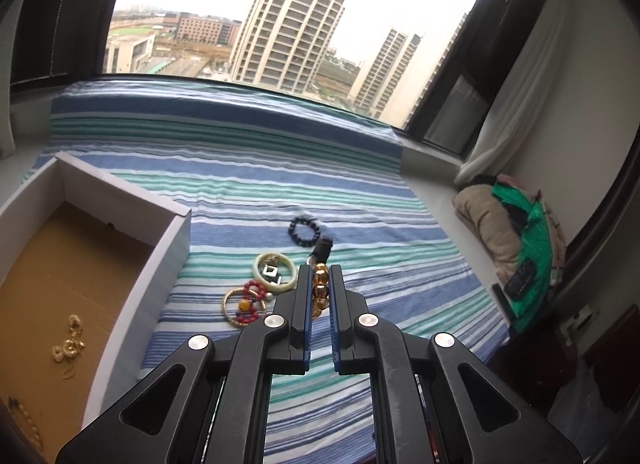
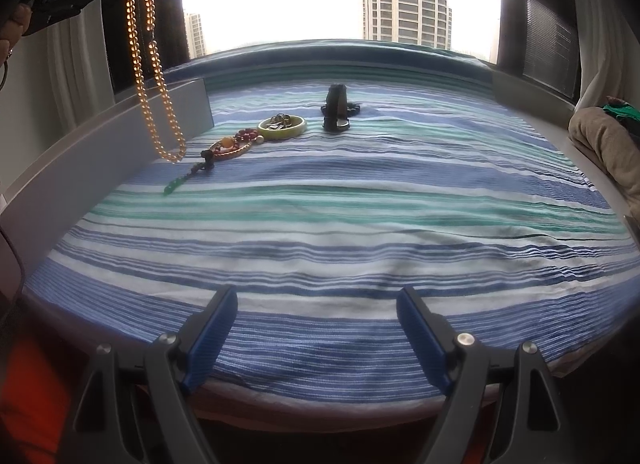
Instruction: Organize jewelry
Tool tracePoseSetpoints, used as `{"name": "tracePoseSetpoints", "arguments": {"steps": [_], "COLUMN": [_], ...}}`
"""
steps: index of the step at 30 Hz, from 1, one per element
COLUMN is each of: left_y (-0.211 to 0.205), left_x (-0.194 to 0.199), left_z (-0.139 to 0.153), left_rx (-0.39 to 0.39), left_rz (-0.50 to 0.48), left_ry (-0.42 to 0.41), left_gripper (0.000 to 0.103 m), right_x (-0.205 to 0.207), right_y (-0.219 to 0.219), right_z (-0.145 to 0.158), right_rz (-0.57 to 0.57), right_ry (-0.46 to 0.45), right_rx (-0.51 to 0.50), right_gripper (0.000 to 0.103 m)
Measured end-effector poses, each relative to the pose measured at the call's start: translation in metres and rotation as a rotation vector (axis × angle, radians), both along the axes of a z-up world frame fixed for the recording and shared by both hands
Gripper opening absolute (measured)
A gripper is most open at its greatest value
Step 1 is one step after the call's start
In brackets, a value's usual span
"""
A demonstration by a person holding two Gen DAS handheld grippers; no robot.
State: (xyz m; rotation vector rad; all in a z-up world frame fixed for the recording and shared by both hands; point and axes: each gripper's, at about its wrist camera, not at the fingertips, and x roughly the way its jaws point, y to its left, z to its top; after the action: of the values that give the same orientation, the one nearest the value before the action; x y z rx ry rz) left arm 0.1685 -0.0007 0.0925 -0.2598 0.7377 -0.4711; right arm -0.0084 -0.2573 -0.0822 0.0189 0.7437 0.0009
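Amber bead necklace (image 2: 154, 76) hangs pinched between the nearly closed jaws of the left gripper (image 1: 320, 288), its loop dangling above the striped cloth (image 2: 360, 200) beside the box (image 1: 120, 200). Right gripper (image 2: 316, 328) rests wide open, holding nothing; a green bangle (image 2: 282, 126) lies far ahead of its jaws.

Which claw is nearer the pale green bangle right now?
Left. The left claw, gripping the amber bead necklace, hangs just beside the pale green bangle; the right claw sits open at the cloth's near edge.
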Motion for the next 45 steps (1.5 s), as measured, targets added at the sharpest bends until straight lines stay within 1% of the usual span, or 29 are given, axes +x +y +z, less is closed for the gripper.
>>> {"name": "tracePoseSetpoints", "arguments": {"steps": [8,13,15,18,20,21,22,24,26,28,30,32,34,36,40,42,44,45], "left_y": [0.009,0.017,0.021,0.028,0.034,0.036,0.039,0.045,0.050,0.054,0.059,0.066,0.072,0.078,0.085,0.087,0.089,0.090], "left_x": [-0.006,-0.011,-0.015,-0.020,-0.023,-0.025,-0.026,-0.030,-0.033,-0.035,-0.037,-0.039,-0.040,-0.041,-0.039,-0.038,-0.041,-0.042], "left_z": [0.005,0.011,0.014,0.015,0.017,0.017,0.018,0.021,0.022,0.022,0.019,0.015,0.012,0.009,0.001,-0.002,-0.005,-0.005], "left_rx": [-0.015,-0.013,-0.012,-0.019,-0.028,-0.031,-0.033,-0.034,-0.032,-0.031,-0.036,-0.047,-0.054,-0.054,-0.065,-0.073,-0.081,-0.083], "left_rz": [0.010,0.028,0.034,0.044,0.051,0.056,0.060,0.070,0.081,0.091,0.101,0.110,0.119,0.125,0.125,0.123,0.117,0.114], "left_ry": [-0.006,-0.012,-0.020,-0.027,-0.028,-0.029,-0.031,-0.036,-0.040,-0.038,-0.032,-0.025,-0.020,-0.018,0.000,0.009,0.013,0.011], "left_gripper": [0.005,0.005,0.005,0.005,0.005,0.005,0.005,0.005,0.005,0.005,0.005,0.005,0.005,0.005,0.005,0.005,0.005,0.005], "right_x": [0.001,0.013,0.029,0.068,0.101,0.120,0.139,0.176,0.214,0.250,0.281,0.304,0.318,0.325,0.331,0.333,0.334,0.333], "right_y": [0.001,-0.012,-0.022,-0.035,-0.035,-0.031,-0.027,-0.014,0.003,0.019,0.035,0.053,0.066,0.078,0.092,0.098,0.105,0.106], "right_z": [0.001,0.015,0.023,0.037,0.045,0.046,0.046,0.042,0.034,0.023,0.009,-0.007,-0.018,-0.021,-0.018,-0.016,-0.014,-0.014], "right_rz": [0.013,0.022,0.054,0.110,0.161,0.191,0.216,0.234,0.234,0.211,0.176,0.158,0.122,0.091,0.018,-0.009,-0.020,-0.024], "right_ry": [-0.002,-0.023,-0.011,0.041,0.078,0.114,0.148,0.220,0.273,0.319,0.376,0.462,0.519,0.527,0.523,0.518,0.506,0.499], "right_rx": [-0.006,0.020,0.062,0.200,0.291,0.328,0.371,0.429,0.472,0.498,0.510,0.500,0.501,0.443,0.375,0.339,0.312,0.306], "right_gripper": [0.083,0.083,0.083,0.083,0.083,0.081,0.065,0.047,0.043,0.042,0.041,0.032,0.029,0.029,0.029,0.031,0.038,0.040]}}
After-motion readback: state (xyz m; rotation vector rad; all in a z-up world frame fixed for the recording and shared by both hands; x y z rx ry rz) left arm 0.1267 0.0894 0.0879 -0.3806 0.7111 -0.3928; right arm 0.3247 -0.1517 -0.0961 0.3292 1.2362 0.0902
